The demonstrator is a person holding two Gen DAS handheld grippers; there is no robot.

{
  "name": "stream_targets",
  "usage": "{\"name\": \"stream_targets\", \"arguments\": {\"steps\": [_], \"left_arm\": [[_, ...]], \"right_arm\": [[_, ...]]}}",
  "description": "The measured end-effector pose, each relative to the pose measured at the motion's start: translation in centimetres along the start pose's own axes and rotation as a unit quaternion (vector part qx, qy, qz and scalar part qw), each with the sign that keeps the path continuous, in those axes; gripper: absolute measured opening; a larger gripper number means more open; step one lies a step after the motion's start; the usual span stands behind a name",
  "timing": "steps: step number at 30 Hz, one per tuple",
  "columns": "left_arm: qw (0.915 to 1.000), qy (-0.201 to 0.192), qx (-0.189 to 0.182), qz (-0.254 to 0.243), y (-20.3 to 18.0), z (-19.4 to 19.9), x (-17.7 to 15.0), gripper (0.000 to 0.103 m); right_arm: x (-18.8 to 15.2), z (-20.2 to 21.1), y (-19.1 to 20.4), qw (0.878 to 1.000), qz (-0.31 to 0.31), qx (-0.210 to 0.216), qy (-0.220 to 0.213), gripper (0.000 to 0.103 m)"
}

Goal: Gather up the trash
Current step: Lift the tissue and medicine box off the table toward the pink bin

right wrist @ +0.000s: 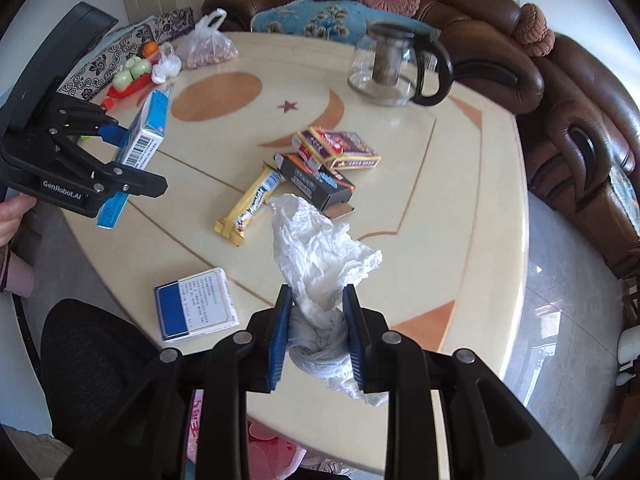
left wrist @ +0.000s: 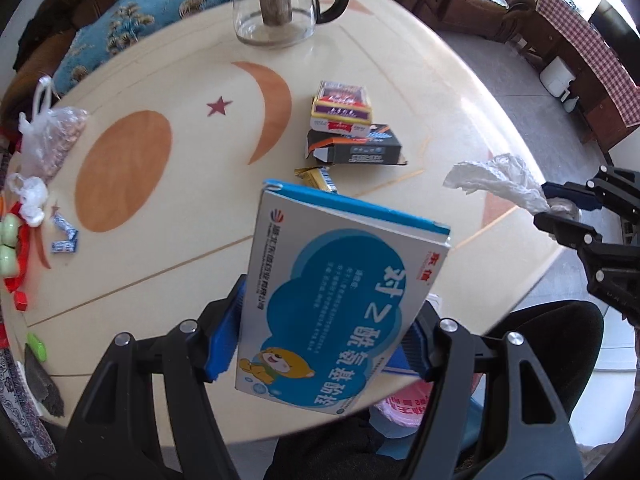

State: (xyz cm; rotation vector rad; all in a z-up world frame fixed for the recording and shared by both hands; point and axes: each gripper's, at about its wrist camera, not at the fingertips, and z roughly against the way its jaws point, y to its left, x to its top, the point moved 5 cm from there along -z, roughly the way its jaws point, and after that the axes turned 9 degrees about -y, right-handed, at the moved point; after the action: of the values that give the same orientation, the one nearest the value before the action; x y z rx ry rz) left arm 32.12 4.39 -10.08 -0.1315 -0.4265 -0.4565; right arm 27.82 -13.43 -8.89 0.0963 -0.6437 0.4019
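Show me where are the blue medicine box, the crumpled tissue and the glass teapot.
blue medicine box (left wrist: 336, 300): left wrist view, front face.
crumpled tissue (right wrist: 316, 256): right wrist view, middle of the wad.
glass teapot (right wrist: 384, 76): right wrist view, glass body.

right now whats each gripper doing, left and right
left gripper: closed on the blue and white cardboard medicine box, lifted off the table.
right gripper: closed on the crumpled white tissue, also lifted.

We are counting four cartons (right wrist: 338, 148), one tissue (right wrist: 320, 248), one snack wrapper (right wrist: 250, 208), one glass teapot (right wrist: 394, 66).
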Motion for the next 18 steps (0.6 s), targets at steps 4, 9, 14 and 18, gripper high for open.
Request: {"name": "stream_targets", "arguments": {"steps": [4, 9, 14, 18], "left_arm": [[0.9994, -0.023, 0.013, -0.02, -1.9, 3.5, -0.5, 0.066], [0.9984, -0.041, 0.023, -0.03, -3.7, 6.9, -1.8, 0.066], [0.9975, -0.051, 0.033, -0.035, -5.1, 9.2, -3.6, 0.066], [0.9969, -0.058, 0.035, -0.04, -6.3, 11.0, -5.3, 0.066]], "right_arm": [[-0.3, 3.1, 0.9, 1.0, 0.004, -0.003, -0.016, 0.026], [-1.2, 6.7, 2.2, 0.999, 0.004, -0.005, -0.033, 0.026], [-2.0, 10.7, 3.7, 0.998, 0.014, -0.011, -0.054, 0.026], [-2.8, 13.0, 5.0, 0.998, 0.019, -0.009, -0.066, 0.026]]}}
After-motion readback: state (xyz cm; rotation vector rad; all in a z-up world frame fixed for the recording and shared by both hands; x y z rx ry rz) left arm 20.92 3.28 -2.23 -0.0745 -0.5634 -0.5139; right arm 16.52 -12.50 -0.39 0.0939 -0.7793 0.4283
